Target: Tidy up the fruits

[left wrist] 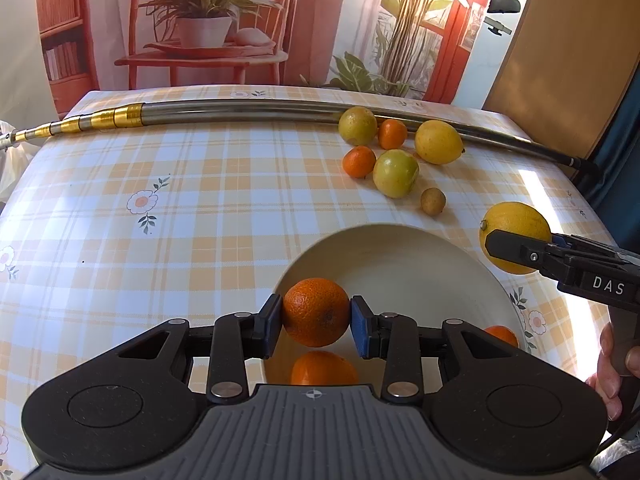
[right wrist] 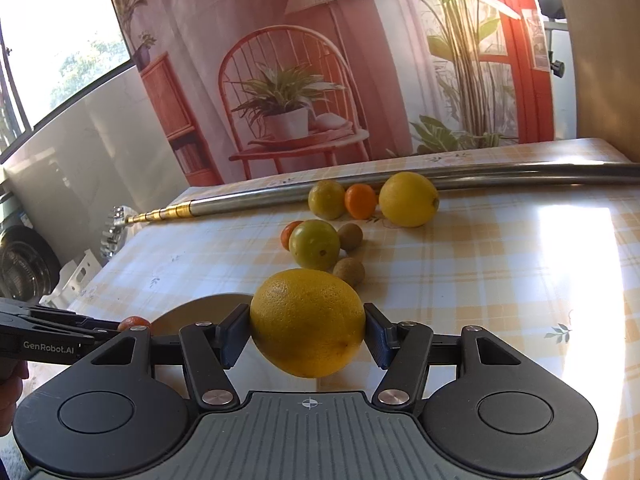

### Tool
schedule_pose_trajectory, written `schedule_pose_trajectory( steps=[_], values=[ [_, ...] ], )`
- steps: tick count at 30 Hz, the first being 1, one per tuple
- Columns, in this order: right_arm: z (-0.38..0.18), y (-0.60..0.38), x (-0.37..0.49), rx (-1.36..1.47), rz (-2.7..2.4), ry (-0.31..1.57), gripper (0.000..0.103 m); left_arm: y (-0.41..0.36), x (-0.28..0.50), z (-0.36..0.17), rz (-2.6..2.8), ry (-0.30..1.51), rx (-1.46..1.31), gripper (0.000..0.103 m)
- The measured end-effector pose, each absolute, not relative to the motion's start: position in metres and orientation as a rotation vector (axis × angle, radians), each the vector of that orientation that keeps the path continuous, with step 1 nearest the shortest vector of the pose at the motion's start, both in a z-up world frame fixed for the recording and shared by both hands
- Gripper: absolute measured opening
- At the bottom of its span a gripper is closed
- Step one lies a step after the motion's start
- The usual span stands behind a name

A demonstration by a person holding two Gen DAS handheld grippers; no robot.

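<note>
My left gripper point(left wrist: 316, 316) is shut on an orange point(left wrist: 316, 310), held above the near left part of a cream bowl point(left wrist: 404, 256). Two more oranges point(left wrist: 323, 368) lie in the bowl under it. My right gripper point(right wrist: 307, 330) is shut on a large yellow lemon point(right wrist: 308, 322), held in the air just right of the bowl point(right wrist: 212, 306); the left wrist view shows that lemon point(left wrist: 516, 236) beside the bowl's right rim. Loose fruit lies on the table beyond: a yellow lemon point(right wrist: 408, 199), a green-yellow fruit point(right wrist: 314, 244), small oranges point(right wrist: 360, 201) and small brown fruits point(right wrist: 349, 271).
A long metal telescopic pole point(left wrist: 240, 111) with gold rings lies across the far side of the checked tablecloth point(left wrist: 160, 240). A printed backdrop hangs behind the table. A hand point(left wrist: 612, 376) grips the right gripper's handle at the right edge.
</note>
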State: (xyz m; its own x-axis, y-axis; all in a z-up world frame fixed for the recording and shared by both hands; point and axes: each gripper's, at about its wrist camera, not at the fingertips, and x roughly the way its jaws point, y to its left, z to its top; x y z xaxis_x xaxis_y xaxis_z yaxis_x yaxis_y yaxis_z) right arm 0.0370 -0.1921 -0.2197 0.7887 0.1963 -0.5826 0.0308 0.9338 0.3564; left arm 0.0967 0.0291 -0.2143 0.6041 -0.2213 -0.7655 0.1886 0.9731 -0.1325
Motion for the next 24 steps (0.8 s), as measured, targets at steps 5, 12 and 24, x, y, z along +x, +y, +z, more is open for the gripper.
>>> schedule_pose_trajectory(
  steps=[5,12,24],
  values=[
    [-0.220,-0.177,0.040,0.318,0.118,0.700,0.056,0.031,0.095,-0.217,-0.237,0.899,-0.036,0.038],
    [-0.224,-0.165,0.043,0.287,0.143,0.750,0.056,0.031,0.093,-0.221,-0.245,0.906,-0.024,0.038],
    [-0.227,-0.161,0.043,0.272,0.148,0.774,0.056,0.029,0.092,-0.224,-0.253,0.913,-0.010,0.038]
  ],
)
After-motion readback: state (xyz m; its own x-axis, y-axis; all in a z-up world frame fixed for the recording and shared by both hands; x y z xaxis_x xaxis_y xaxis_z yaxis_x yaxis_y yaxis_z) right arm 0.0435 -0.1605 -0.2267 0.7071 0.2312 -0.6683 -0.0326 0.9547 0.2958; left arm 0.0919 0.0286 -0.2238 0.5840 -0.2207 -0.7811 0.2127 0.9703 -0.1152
